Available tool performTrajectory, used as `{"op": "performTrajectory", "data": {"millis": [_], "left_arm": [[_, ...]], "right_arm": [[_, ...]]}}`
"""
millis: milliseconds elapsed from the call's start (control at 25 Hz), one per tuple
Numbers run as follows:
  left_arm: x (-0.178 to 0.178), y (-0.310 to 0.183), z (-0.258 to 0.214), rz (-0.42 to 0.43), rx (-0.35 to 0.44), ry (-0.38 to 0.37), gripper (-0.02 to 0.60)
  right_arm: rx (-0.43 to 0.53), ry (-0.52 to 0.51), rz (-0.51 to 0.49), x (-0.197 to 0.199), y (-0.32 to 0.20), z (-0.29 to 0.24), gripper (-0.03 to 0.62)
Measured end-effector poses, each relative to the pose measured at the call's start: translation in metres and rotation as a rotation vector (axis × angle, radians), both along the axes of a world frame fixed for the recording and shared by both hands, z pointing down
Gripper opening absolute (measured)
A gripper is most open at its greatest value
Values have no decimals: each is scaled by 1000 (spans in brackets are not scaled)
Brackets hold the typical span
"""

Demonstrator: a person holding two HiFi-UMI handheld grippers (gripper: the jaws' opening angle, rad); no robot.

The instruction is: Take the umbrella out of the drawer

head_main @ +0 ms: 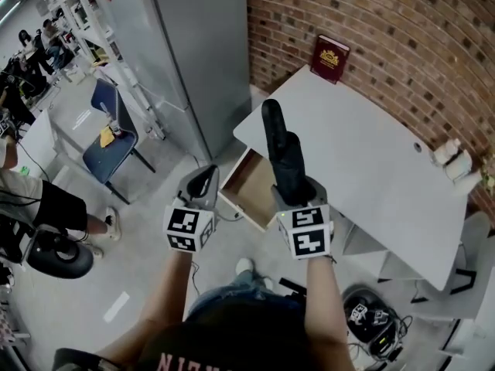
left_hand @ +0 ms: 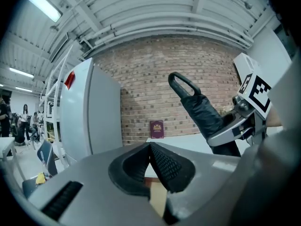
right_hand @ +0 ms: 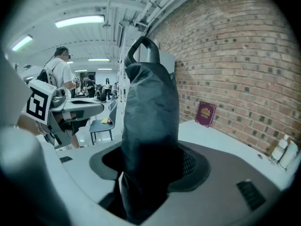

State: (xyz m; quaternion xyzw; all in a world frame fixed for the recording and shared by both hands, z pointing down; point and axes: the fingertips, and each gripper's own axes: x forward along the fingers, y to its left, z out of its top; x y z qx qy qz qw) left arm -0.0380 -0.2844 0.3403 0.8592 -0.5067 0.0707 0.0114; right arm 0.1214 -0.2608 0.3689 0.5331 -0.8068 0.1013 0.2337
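Gripping the folded black umbrella point(head_main: 280, 149) upright between its widely parted jaws, the right claw point(head_main: 295, 192) holds it clear of the open drawer point(head_main: 246, 190) below. Beside it, the left claw point(head_main: 203, 181) is closed on nothing. Removal looks done; perhaps only setting the umbrella on the table point(head_main: 371, 168) remains.

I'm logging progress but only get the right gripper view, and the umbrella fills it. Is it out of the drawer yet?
Observer: Yes. The head view shows the umbrella raised in the right hand-held gripper, clear of the open drawer.
Operator: Anything left inside?
Observer: The part of its wooden floor that shows looks bare; the rest is hidden.
Operator: And the other hand?
Observer: The left hand-held gripper is empty: its own view shows the jaws together with nothing between them.
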Motion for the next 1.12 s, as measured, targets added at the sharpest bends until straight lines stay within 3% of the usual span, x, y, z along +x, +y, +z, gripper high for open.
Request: {"op": "performTrajectory", "data": {"millis": [280,680,1120], "left_arm": [[10,0,-50,24,126,-9,-3],[8,0,-104,19,255,7,-3],[-16,7,-141,-12,348,48,-3]], "right_arm": [[244,-15,4,13,5,-69,245],[464,-19,45,31,15,-136,247],[600,-38,147,79,29,-168,247]]}}
